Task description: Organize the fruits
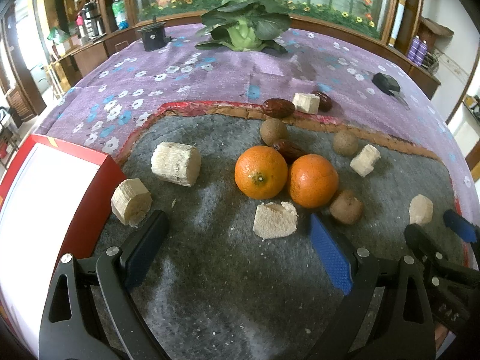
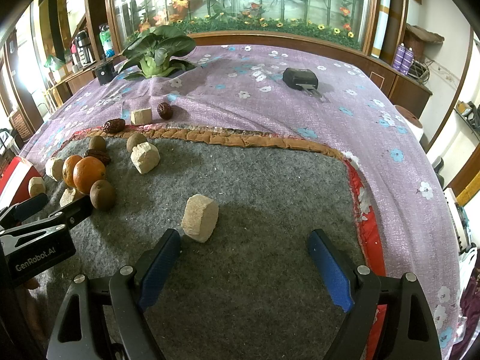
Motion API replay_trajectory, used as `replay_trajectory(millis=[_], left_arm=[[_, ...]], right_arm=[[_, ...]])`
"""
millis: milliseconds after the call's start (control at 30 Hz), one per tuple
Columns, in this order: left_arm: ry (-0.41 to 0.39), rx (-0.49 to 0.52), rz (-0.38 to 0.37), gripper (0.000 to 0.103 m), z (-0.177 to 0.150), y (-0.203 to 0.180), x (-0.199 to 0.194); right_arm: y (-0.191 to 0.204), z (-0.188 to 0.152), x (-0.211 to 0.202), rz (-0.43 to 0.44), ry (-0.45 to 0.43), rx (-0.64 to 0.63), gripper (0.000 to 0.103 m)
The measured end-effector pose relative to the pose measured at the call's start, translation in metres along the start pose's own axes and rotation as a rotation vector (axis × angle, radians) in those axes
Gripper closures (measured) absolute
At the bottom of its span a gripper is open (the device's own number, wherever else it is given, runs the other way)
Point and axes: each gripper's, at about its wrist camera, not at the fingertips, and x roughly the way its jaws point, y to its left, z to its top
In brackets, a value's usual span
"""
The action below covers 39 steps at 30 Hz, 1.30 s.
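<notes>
Table: we see a purple flowered cloth (image 2: 300, 111) over the whole top, with a grey felt mat (image 2: 255, 180) laid on it.
Red box (image 1: 99, 180): we catch it at the mat's left edge; its pale inside is washed out, so we cannot tell what it holds.
Leafy green (image 1: 244, 28): it sits at the far side of the cloth, well apart from the fruit.
Left gripper (image 1: 237, 234): our fingers stand wide apart over the mat, empty, a pale cut chunk (image 1: 274, 220) just ahead between them.
Right gripper (image 2: 244, 247): fingers apart here too, holding nothing, with a pale faceted chunk (image 2: 200, 217) just beyond the left fingertip.
Oranges: two bright ones, the left orange (image 1: 260, 171) touching the right orange (image 1: 313, 180), mid-mat.
Pale chunks: more of them lie scattered on the mat, the biggest a cylinder (image 1: 176, 163).
Brown round fruits: one (image 1: 346, 207) rests against the right orange.
Dates: a dark wrinkled one (image 1: 279, 107) lies on the mat's border.
</notes>
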Motion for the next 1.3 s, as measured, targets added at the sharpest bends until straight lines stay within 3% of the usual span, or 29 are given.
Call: replay_trajectory(millis=[167, 267, 400, 933, 1033, 1067, 1100, 1233, 1300], left_arm=[[0.015, 0.019, -0.082, 0.009, -0.006, 0.013, -0.012], [0.013, 0.048, -0.083, 0.009, -0.013, 0.02, -0.021], [0.042, 0.026, -0.177, 0.009, -0.015, 0.032, -0.026], [0.026, 0.091, -0.082, 0.01, 0.005, 0.0, -0.015], [0.037, 0.099, -0.076, 0.017, 0.008, -0.004, -0.009], [0.041, 0.101, -0.072, 0.029, 0.009, -0.005, -0.006], [0.049, 0.109, -0.054, 0.033, 0.008, -0.006, -0.004], [0.03, 0.128, -0.053, 0.044, 0.007, -0.005, -0.005], [0.026, 0.111, -0.046, 0.06, 0.007, 0.001, -0.008]], right_arm=[[0.0, 0.0, 0.0, 0.0, 0.0, 0.0, 0.016], [0.0, 0.0, 0.0, 0.0, 0.0, 0.0, 0.016], [0.0, 0.0, 0.0, 0.0, 0.0, 0.0, 0.016], [0.0, 0.0, 0.0, 0.0, 0.0, 0.0, 0.016], [0.0, 0.0, 0.0, 0.0, 0.0, 0.0, 0.016], [0.0, 0.0, 0.0, 0.0, 0.0, 0.0, 0.016], [0.0, 0.0, 0.0, 0.0, 0.0, 0.0, 0.016], [0.0, 0.0, 0.002, 0.003, -0.001, 0.002, 0.016], [0.001, -0.001, 0.0, 0.01, -0.004, 0.002, 0.016]])
